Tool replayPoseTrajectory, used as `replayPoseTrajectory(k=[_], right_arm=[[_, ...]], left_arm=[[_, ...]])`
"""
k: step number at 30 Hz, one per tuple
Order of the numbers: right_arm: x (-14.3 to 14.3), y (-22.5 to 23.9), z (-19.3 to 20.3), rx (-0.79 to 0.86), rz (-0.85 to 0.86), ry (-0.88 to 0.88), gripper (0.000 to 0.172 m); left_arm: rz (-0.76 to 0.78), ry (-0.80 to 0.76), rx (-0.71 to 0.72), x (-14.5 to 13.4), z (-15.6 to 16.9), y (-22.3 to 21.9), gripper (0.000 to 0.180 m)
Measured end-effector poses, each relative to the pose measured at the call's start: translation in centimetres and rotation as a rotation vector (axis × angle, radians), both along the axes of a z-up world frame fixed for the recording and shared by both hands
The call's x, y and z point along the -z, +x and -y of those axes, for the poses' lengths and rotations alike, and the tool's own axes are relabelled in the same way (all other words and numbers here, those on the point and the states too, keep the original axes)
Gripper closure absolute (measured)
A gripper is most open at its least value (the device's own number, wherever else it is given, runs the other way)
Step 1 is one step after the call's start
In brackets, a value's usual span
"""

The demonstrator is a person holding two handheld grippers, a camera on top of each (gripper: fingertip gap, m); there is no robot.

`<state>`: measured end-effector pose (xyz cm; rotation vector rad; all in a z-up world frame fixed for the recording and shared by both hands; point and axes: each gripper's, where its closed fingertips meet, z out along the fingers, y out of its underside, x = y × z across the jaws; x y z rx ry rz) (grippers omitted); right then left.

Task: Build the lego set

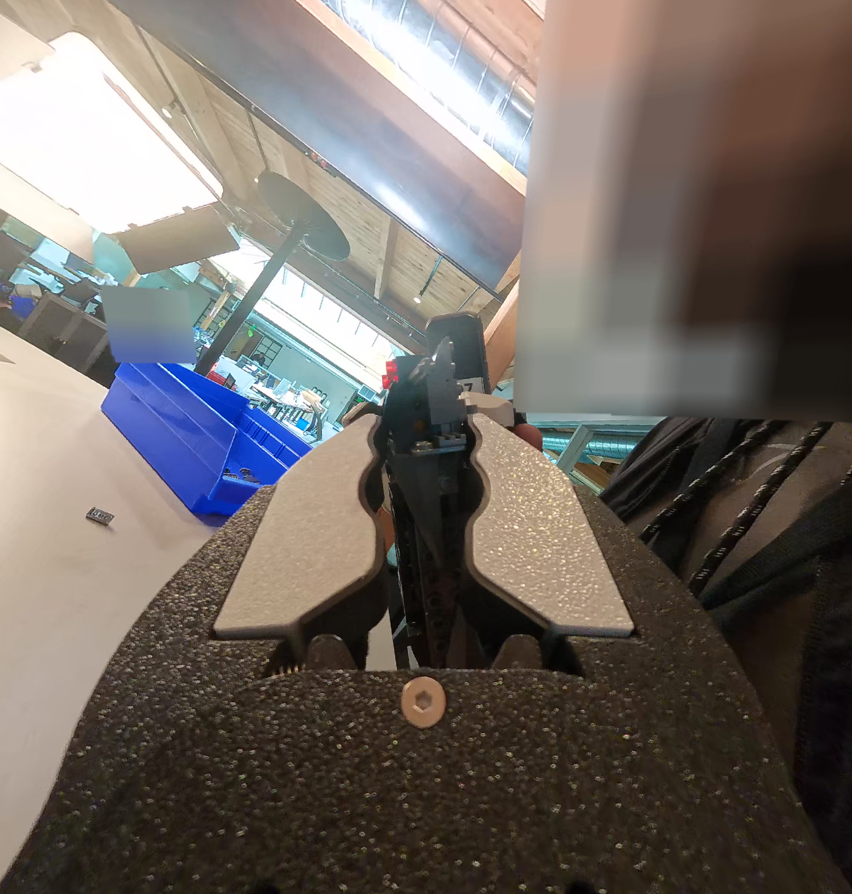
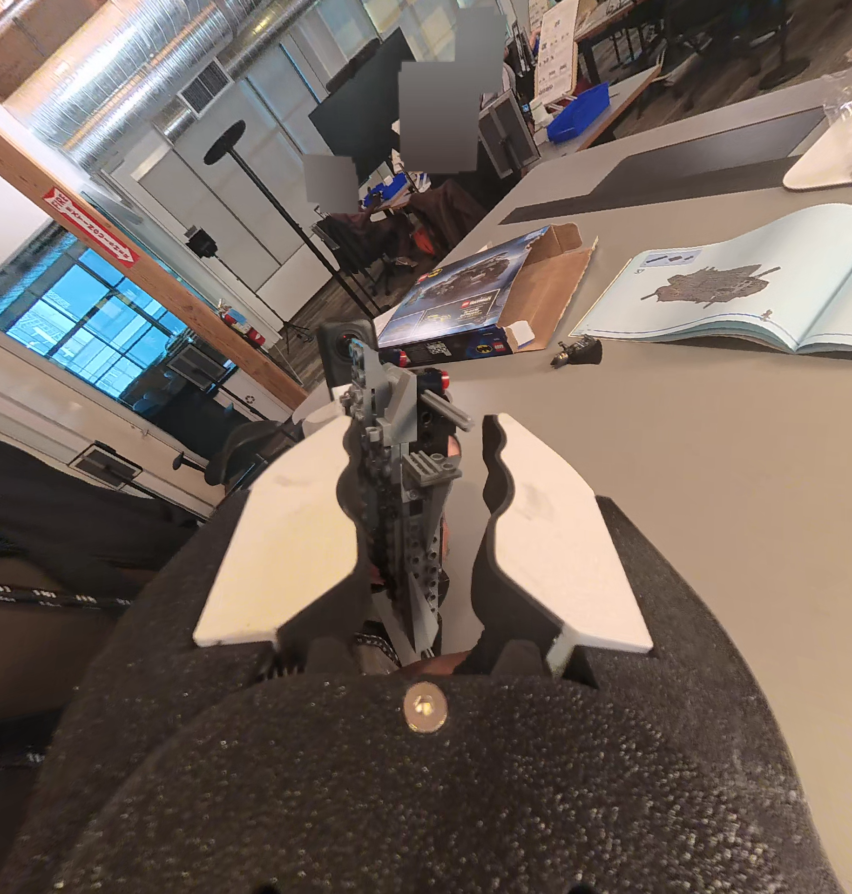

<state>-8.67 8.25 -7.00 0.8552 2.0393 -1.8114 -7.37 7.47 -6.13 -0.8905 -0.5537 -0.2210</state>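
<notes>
While the left fingers (image 1: 421,454) pinch the grey brick model (image 1: 426,484) above the bench (image 1: 51,556), the right fingers (image 2: 414,464) stand spread around it. One right pad is clear of the bricks.

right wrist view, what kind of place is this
Likely an open workshop or lab office: grey worktable with a toy brick box and open instruction booklet, exposed silver ducting overhead.

We see a grey/black brick model (image 1: 426,464) w/ red studs, upright, centre frame, clamped in left gripper (image 1: 424,435).
</notes>
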Motion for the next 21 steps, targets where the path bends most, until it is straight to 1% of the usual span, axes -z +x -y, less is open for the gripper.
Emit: replayPoseTrajectory(k=[7,9,17,21], right_arm=[[-0.13,0.27,0.07,-0.013,0.005,-0.048,0.124],[-0.28,0.54,0.04,-0.026,0.004,-0.071,0.132],[-0.19,0.4,-0.28,-0.003,0.012,-0.08,0.133],[-0.06,0.29,-0.42,0.004,0.019,-0.088,0.133]], left_arm=[[-0.007,0.016,0.045,0.09,-0.51,0.21,0.149],[-0.002,0.012,0.048,0.19,-0.67,0.17,0.149],[0.019,0.034,0.051,0.33,-0.73,0.04,0.149],[0.025,0.02,0.044,0.44,-0.83,-0.05,0.149]])
